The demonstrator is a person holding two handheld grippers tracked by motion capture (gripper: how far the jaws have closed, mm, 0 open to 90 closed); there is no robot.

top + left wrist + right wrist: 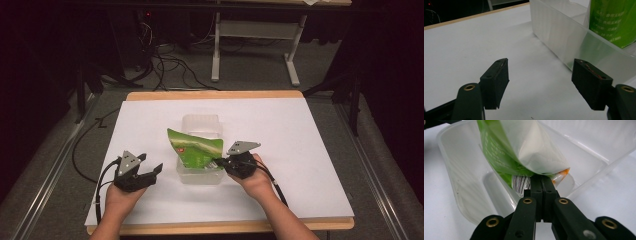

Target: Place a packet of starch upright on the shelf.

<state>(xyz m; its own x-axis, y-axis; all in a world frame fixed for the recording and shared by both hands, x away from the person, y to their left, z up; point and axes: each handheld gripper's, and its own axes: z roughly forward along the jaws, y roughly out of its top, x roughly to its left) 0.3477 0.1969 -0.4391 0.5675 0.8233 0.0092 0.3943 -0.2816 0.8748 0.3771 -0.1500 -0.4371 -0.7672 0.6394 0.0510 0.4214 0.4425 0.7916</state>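
Observation:
A green snack packet [195, 147] stands tilted in a clear plastic container [201, 123] at the middle of the white tabletop [300, 140]. My right gripper [218, 162] is at the container's right side. In the right gripper view its jaws [541, 178] are pressed together on the lower edge of the packet [524, 147], above the container [461, 170]. My left gripper [151, 162] rests to the left of the container, open. In the left gripper view nothing lies between its jaws [540, 67]; the container wall [554, 30] and the packet [614, 20] are just beyond to the right.
The tabletop has bare white surface to the left, right and front of the container. A wooden edge [215, 94] borders the far side. Beyond it on the floor are cables [170, 65] and a white table frame [255, 30].

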